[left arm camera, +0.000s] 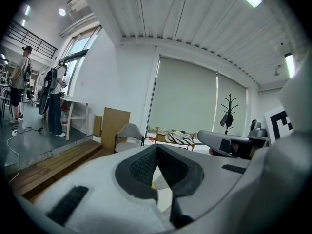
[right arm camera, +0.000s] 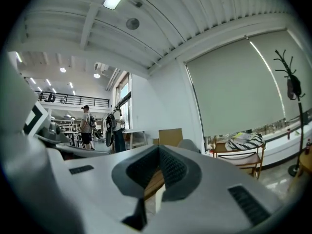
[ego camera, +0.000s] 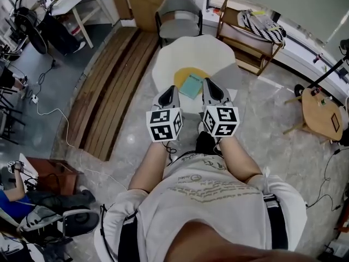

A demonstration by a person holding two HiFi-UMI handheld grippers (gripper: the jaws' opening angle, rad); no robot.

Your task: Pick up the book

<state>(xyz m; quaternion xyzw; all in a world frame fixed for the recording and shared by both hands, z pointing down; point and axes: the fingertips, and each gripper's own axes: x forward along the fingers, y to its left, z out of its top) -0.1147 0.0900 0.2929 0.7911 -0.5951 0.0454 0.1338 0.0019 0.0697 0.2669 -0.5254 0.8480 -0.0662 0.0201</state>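
Left tongs [ego camera: 170, 89] clenched, tips pressed together, nothing between them. Right tongs [ego camera: 209, 83] at 3 o'clock of the left, also clenched and empty, and both point toward 12. Teal book [ego camera: 191, 86] lies flat on the white counter [ego camera: 210, 51], seen between the two tips, partly on a yellow patch [ego camera: 192, 71]; grey chair [ego camera: 179, 15] at 12 beyond the counter.

No legible words, brands or numbers. Square black-and-white code markers, not text, on left gripper [ego camera: 171, 89] and right gripper [ego camera: 210, 83]. Faint print on shirt [ego camera: 210, 192] too blurred to read. Book [ego camera: 191, 85] cover unreadable.
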